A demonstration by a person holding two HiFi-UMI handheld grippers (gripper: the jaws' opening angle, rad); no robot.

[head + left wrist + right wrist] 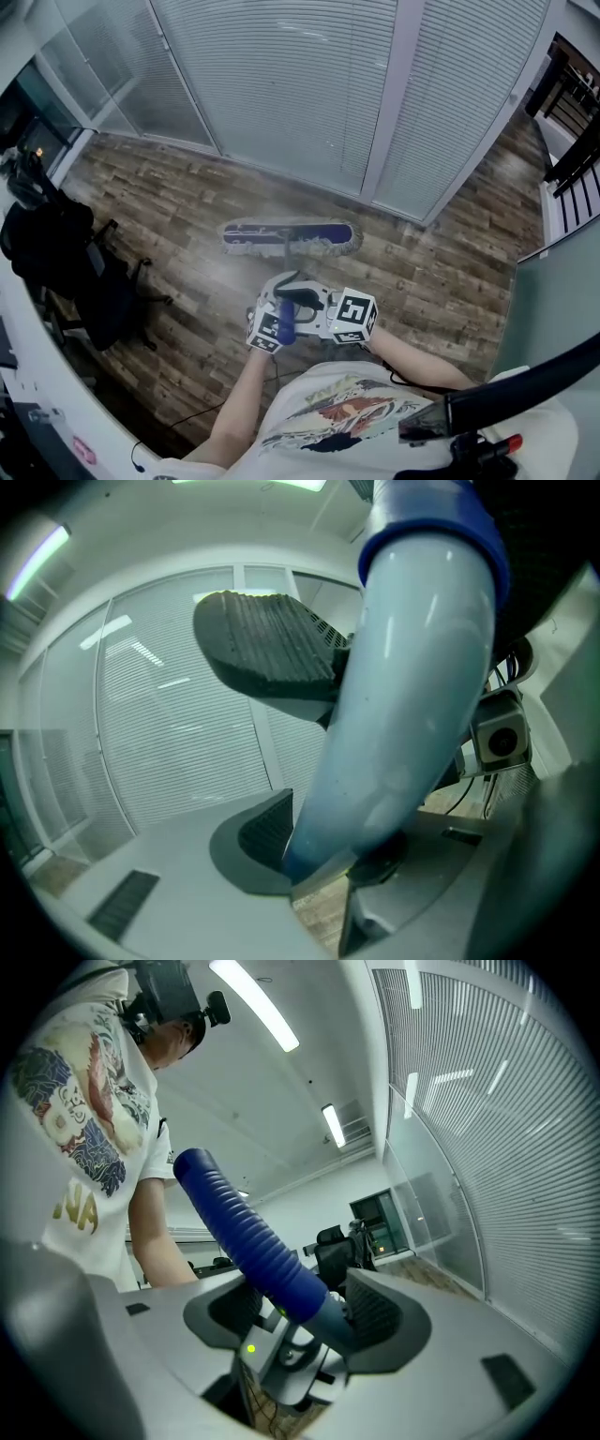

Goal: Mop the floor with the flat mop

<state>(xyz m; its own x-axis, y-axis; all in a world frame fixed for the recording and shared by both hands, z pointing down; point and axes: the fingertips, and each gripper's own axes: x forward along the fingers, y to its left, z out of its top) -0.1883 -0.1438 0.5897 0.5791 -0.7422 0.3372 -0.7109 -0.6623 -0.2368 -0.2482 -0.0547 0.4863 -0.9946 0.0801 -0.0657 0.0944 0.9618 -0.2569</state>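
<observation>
Left hand-held gripper (272, 747): jaws are clamped on the pale shaft of the mop handle (412, 686), which is pinned crosswise between the upper and lower pad. No gap is seen at either pad.

Right hand-held gripper (305, 1312): jaws are closed on the lower end of the blue ribbed grip (244, 1232), with a pad on each side. The rest of the grip sticks up towards the person's shirt.

In the head view both grippers are held side by side, nearly touching, just in front of the torso. The handle is run forward and down from them.

Flat mop head (291, 237): laid flat on the wood-pattern floor (169, 206), crosswise to the person, near the foot of the blinded glass partition (309, 84) but not touching it. Its blue backing faces up, and a pale fringe is seen along its edges.

Black office chair (84, 272): parked at the left, well apart from the mop head.

Progress, as a judgement:
- Grasp is done: two-point hold, mop head in floor contact.
- A mopping stroke is taken to be under way in the strip along the partition.
- A pale sheen is seen on the planks around the mop head. Wet film or glare cannot be told apart, so the area covered cannot be judged.
- The planks by the chair and at the right look no different, so they are assumed left to do.
</observation>
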